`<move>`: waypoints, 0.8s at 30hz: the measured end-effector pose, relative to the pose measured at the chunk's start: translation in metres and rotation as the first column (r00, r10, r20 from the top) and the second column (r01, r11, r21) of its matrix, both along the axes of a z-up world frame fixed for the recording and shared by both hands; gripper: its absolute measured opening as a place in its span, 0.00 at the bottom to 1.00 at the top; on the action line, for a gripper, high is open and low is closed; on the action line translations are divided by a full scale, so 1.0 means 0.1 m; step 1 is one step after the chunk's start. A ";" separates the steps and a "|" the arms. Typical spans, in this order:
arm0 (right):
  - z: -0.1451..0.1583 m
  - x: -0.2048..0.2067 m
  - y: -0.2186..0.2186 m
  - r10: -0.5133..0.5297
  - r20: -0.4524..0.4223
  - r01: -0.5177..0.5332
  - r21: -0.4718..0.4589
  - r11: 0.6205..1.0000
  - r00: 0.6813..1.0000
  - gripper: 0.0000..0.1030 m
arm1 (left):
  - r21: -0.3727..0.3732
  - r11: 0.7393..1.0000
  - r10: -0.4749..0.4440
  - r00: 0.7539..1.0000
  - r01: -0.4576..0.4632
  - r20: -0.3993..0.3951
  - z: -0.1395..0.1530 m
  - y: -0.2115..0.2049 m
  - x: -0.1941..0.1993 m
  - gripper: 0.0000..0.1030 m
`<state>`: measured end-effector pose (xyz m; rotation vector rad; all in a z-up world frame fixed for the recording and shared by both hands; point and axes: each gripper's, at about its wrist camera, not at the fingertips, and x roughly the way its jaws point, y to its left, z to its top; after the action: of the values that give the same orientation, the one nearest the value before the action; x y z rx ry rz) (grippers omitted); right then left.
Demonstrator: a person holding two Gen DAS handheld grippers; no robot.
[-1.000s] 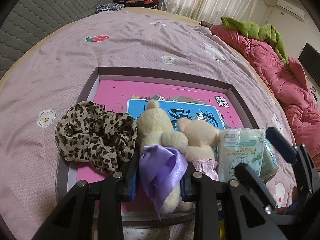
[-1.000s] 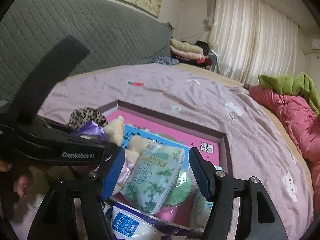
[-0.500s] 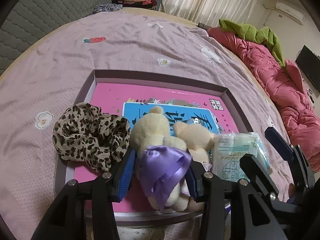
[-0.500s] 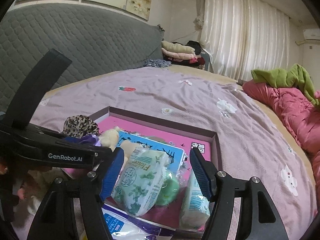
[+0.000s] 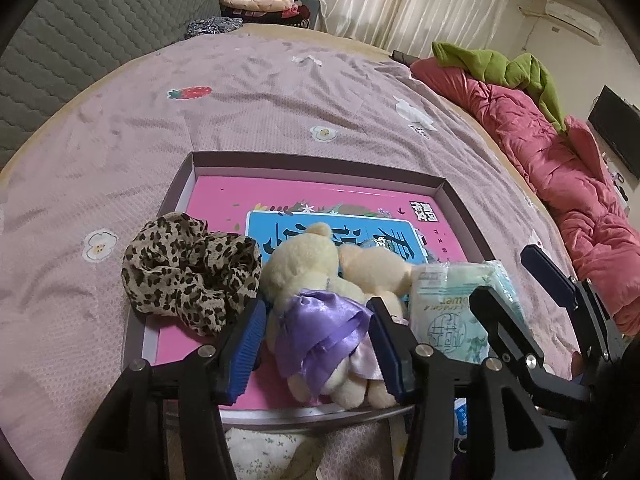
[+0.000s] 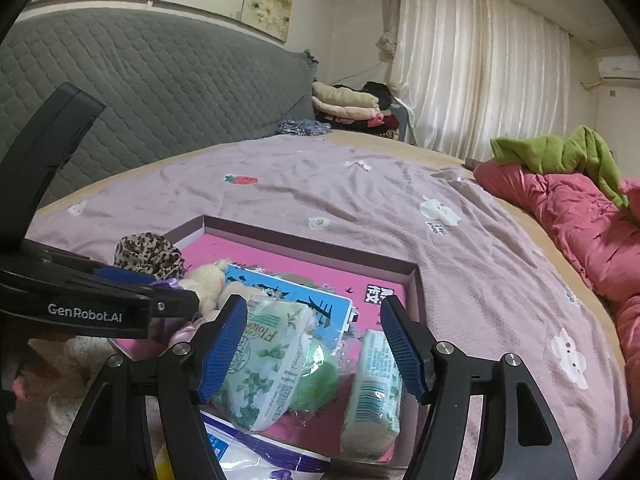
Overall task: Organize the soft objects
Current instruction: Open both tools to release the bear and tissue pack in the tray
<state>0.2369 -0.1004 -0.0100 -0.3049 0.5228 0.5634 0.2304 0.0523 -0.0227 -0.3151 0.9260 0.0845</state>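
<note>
A shallow box lid [image 5: 312,162] with a pink book inside lies on the bed. In it sit a leopard-print scrunchie [image 5: 188,268], two cream plush bears, one in a purple satin dress [image 5: 320,332], and green tissue packs [image 6: 264,360]. My left gripper [image 5: 318,344] is open, its blue pads on either side of the purple-dressed bear, just clear of it. My right gripper [image 6: 314,344] is open over a tissue pack, a green round thing [image 6: 316,376] and a second pack [image 6: 374,388]. The right gripper also shows in the left wrist view [image 5: 520,280].
The box lies on a mauve bedspread [image 5: 260,92]. A pink quilt [image 5: 560,168] with a green garment [image 5: 500,68] runs along the right. Folded clothes [image 6: 348,106] lie at the far end by the grey headboard [image 6: 160,92]. A plastic bag [image 6: 248,456] lies at the box's near edge.
My left gripper has opened off the purple-dressed bear and drawn back a little. My right gripper has pulled back and up; the tissue packs now lie in the box between its open fingers.
</note>
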 end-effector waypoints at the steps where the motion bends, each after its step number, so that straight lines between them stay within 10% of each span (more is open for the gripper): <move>1: 0.00 0.00 0.00 -0.001 0.003 0.001 0.000 1.000 1.000 0.69 | 0.002 1.000 0.000 1.000 0.000 0.000 0.00 -0.01 -0.01 0.51; 24: 0.01 -0.01 -0.02 -0.019 0.012 0.019 -0.009 1.000 1.000 0.72 | 0.067 0.997 0.030 0.999 -0.031 0.022 0.16 -0.01 -0.17 0.63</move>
<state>0.2363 -0.1023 -0.0087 -0.3115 0.5163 0.5405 0.2137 0.0514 -0.0067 -0.2672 0.8963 0.1397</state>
